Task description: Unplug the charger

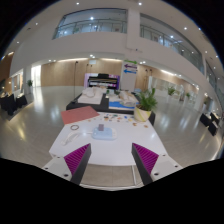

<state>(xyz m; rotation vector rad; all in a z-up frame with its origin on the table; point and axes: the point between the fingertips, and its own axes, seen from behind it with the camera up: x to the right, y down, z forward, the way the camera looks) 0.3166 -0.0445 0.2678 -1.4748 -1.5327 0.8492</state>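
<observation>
Your gripper [111,160] holds its magenta-padded fingers [77,159] wide apart and empty above the near edge of the white rectangular table [125,150]. You find the small white charger [103,129] ahead of them, slightly left, its axis unclear, with open tabletop around.

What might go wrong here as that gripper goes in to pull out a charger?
1. The charger is too small to make out among the items on the white table, so the open gripper might close on the wrong thing.
2. The potted plant stands at the table's far corner; a wide sweep could knock it over.
3. The reddish sheet and small loose items ahead of the fingers could be pushed off.
</observation>
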